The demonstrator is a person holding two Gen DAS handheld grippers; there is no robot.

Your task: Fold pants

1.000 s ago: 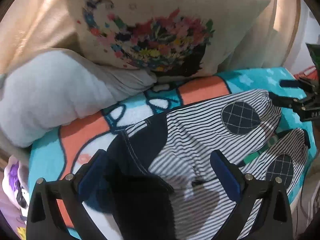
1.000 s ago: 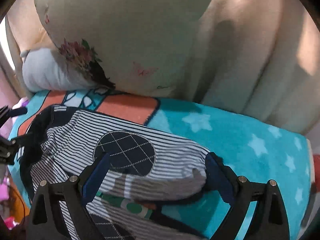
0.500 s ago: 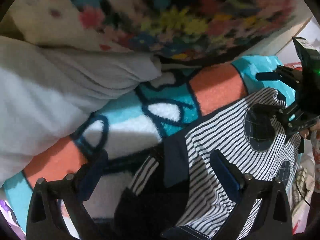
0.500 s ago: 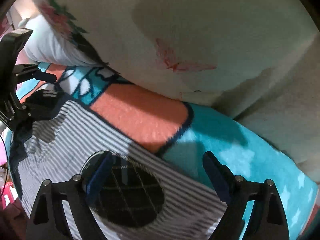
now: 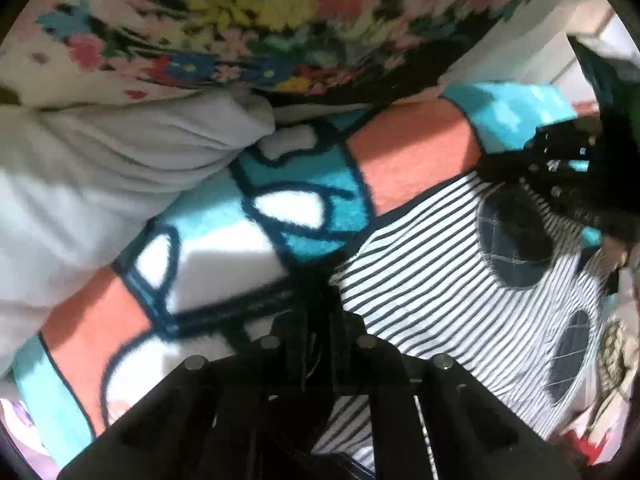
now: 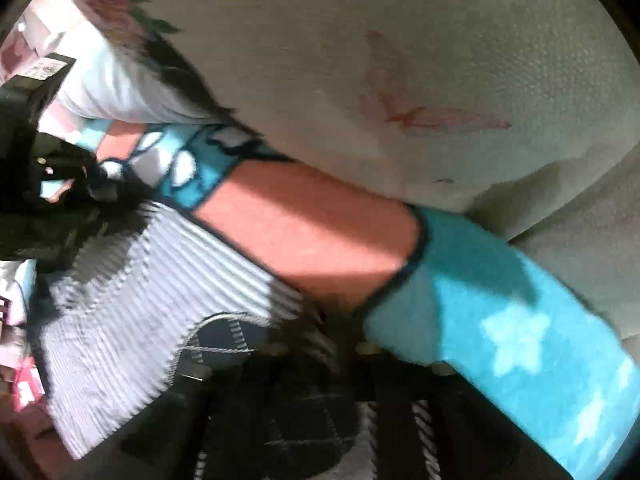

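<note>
Striped black-and-white pants [image 5: 448, 280] lie spread on a fleece blanket [image 5: 412, 160] patterned in teal, coral and white; two dark checked oval patches [image 5: 516, 236] show on the cloth, one above the other in the left wrist view. Behind the blanket rests a cream pillow [image 5: 248, 12] with a bright flower print, and beside it a plain pale pillow [image 5: 100, 168]; both touch the blanket's far edge.

Left claw [image 5: 320, 300] sits at the dark edge of the pants, its two fingers drawn together with that edge pinched between them. Right claw [image 6: 340, 320] is at the opposite end, just beside a checked patch [image 6: 248, 340]; its fingers are also drawn together and appear to pinch the striped cloth, though blur softens the view.

Each claw shows in the other's camera: the right one [image 5: 560, 168] as a black shape over the upper patch at the right of the left wrist view; the left one [image 6: 52, 184] as a black shape at the far left of the right wrist view. Pale star shapes [image 6: 516, 340] dot the teal blanket beside the right claw.
</note>
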